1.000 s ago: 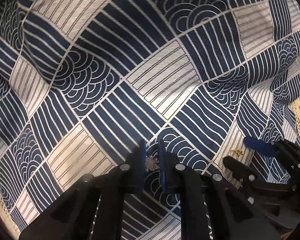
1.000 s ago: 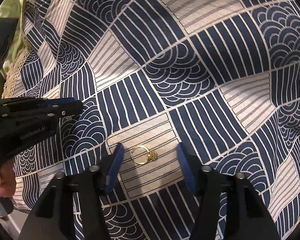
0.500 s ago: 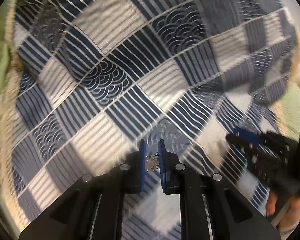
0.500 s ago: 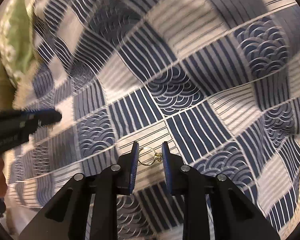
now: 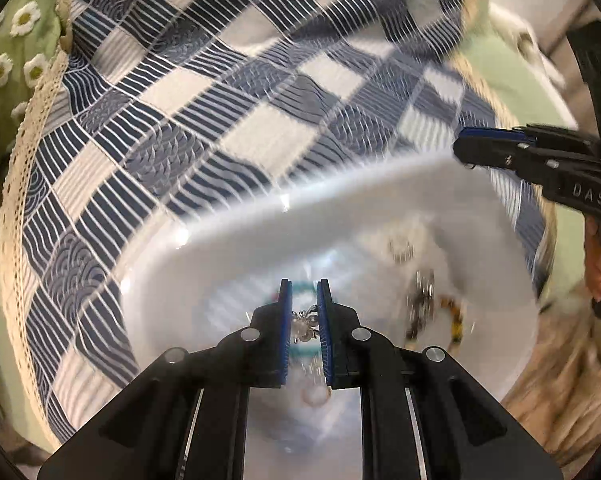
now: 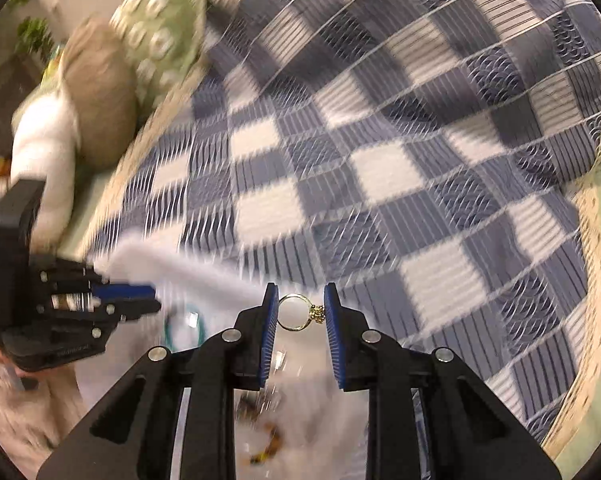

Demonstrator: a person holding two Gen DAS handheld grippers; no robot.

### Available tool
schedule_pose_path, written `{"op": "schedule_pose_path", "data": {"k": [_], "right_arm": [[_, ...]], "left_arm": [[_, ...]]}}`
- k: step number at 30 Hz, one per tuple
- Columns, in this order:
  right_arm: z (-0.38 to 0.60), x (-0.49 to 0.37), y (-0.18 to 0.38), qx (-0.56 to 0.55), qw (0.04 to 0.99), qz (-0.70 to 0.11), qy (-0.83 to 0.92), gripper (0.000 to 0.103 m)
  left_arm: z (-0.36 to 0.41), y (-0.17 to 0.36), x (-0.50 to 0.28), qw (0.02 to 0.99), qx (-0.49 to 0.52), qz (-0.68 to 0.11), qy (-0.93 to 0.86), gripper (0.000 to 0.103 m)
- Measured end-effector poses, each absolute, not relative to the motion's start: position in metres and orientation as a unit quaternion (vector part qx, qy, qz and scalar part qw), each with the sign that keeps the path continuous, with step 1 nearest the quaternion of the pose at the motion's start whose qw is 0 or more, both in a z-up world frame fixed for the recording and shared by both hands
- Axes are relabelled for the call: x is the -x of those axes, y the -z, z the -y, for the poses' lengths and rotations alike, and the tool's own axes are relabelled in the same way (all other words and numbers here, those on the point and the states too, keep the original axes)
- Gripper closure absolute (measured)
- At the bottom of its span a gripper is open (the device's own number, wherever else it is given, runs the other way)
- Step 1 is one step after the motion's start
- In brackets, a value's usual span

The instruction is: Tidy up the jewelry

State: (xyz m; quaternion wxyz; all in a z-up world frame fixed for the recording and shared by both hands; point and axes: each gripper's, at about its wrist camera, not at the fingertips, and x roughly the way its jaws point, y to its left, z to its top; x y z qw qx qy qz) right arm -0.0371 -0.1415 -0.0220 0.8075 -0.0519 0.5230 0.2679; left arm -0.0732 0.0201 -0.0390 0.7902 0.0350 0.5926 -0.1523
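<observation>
Blur is smearing the jewelry lying in the white tray (image 5: 228,240) under both claws, so those pieces are hard to count. Two pieces are being carried: the left gripper (image 5: 304,312), nearly closed, is pinching a small silver trinket (image 5: 305,325); the right gripper (image 6: 300,312) is clamping one gold ring (image 6: 296,312). Both were over the patterned blanket (image 5: 140,128) a second ago, the right's jaws wider around the ring lying there.

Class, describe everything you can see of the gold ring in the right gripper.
The gold ring is a thin, shiny band that looks like metal, with a small knobbly gold cluster on one side. It is pinched between the blue pads of the right gripper, band against one pad, cluster against the other, its opening facing the camera. It hangs above the blurred white tray.
</observation>
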Motion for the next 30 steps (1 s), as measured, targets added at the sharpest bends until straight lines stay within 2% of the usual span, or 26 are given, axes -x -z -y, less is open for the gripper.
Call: {"op": "schedule_pose_path", "data": {"k": [12, 28, 30], "right_arm": [[0.097, 0.086, 0.078, 0.156, 0.763, -0.570, -0.260, 0.079], [0.101, 0.088, 0.076, 0.157, 0.766, -0.568, -0.256, 0.078], [0.102, 0.088, 0.072, 0.159, 0.771, -0.563, -0.253, 0.075]], "left_arm": [[-0.020, 0.077, 0.103, 0.771, -0.093, -0.616, 0.130, 0.091], [-0.017, 0.078, 0.102, 0.766, -0.100, -0.623, 0.124, 0.090], [-0.020, 0.075, 0.101, 0.766, -0.084, -0.624, 0.130, 0.090]]}}
